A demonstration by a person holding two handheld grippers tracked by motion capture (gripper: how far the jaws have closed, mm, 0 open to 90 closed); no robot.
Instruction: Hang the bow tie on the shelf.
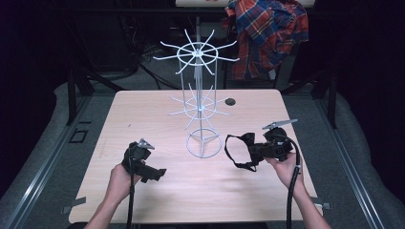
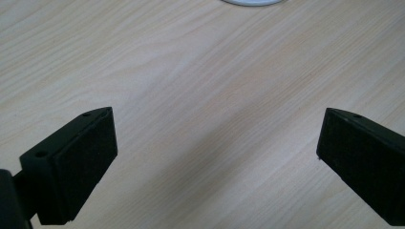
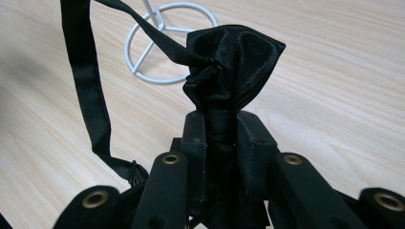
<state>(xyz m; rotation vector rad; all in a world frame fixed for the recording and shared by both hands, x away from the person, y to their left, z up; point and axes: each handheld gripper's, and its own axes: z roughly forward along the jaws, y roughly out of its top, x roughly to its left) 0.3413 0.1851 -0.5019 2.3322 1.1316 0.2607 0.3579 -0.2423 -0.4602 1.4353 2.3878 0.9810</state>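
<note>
I hold the black bow tie clamped by its knot in the right gripper, just right of the white wire rack (strap hanging free, presumably ready for hooking), while my left gripper, jaws wide apart and empty, waits left of the rack's base.

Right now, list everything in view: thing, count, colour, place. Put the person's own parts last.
Table: one, light wood, centre of the high view.
Wire display rack: one, white, two tiers of radiating hooks, ring base standing on the table's middle.
Bow tie with strap: one, black, clamped in the right gripper, strap looping out toward the rack's base.
Plaid shirt: one, red and blue, draped behind the table at the far right.
Left gripper: one, black, jaws wide apart over bare table.
Right gripper: one, black, jaws closed on the bow tie.
Hands: two, at the near edge, each holding a gripper.
</note>
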